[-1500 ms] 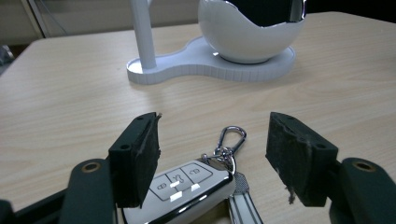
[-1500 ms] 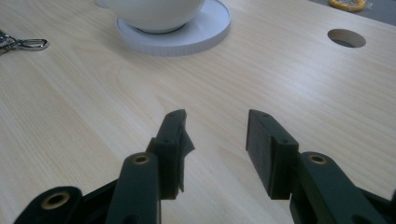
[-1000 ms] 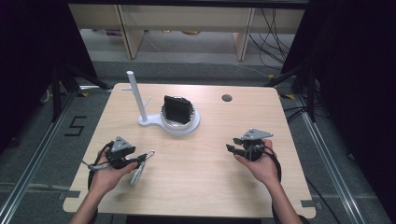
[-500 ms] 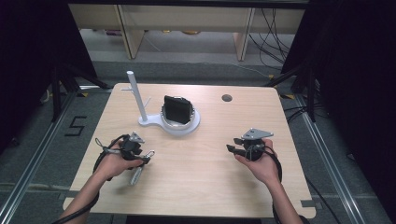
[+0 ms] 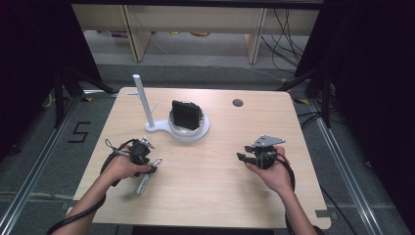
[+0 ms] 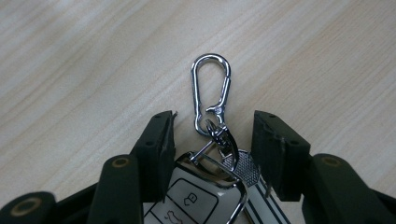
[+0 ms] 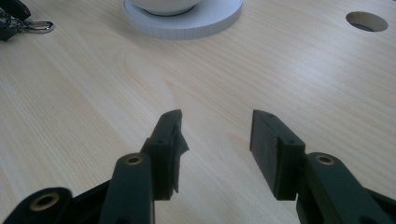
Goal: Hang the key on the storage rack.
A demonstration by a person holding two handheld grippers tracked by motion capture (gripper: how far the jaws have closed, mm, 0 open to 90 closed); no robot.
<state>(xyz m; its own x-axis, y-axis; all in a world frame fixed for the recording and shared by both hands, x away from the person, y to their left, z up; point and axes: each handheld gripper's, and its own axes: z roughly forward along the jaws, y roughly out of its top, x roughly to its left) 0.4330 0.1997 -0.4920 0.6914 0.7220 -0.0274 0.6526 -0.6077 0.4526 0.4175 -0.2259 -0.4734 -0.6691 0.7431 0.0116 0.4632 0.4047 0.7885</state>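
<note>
Step in hand: closing in on the car key (image 6: pixel 205 198) with the left tongs (image 6: pixel 212 140); grasp not yet made, by the look of it.
Key's place: flat on the desk (image 5: pixel 220 171), near the front-left part, well apart from the white stand (image 5: pixel 188 128) that carries a black pouch (image 5: pixel 186 114).
Left tongs: partly open, jaws just been closing, straddling the key's top edge and its swivel link; left pad at or just against the fob's edge, right pad still short of it, no firm pinch to be seen.
Right tongs (image 7: pixel 215 140): wide open, jaws just been opening, nothing between them, bare desk beneath; idle at the right side (image 5: pixel 255 157).
Long axis: key and carabiner (image 6: pixel 211 91) in one line, running away from the left tongs in the left gripper view; from the high view, slanting from front-left towards back-right.
Pointing: carabiner end leading, away from the person; button face up.
Next move, as a judgement: close further on the fob's sides, square across its width and below the loose link, then lift level so the clip hangs free.
Risk: pinch on the swivel link alone, key swinging or slipping.
</note>
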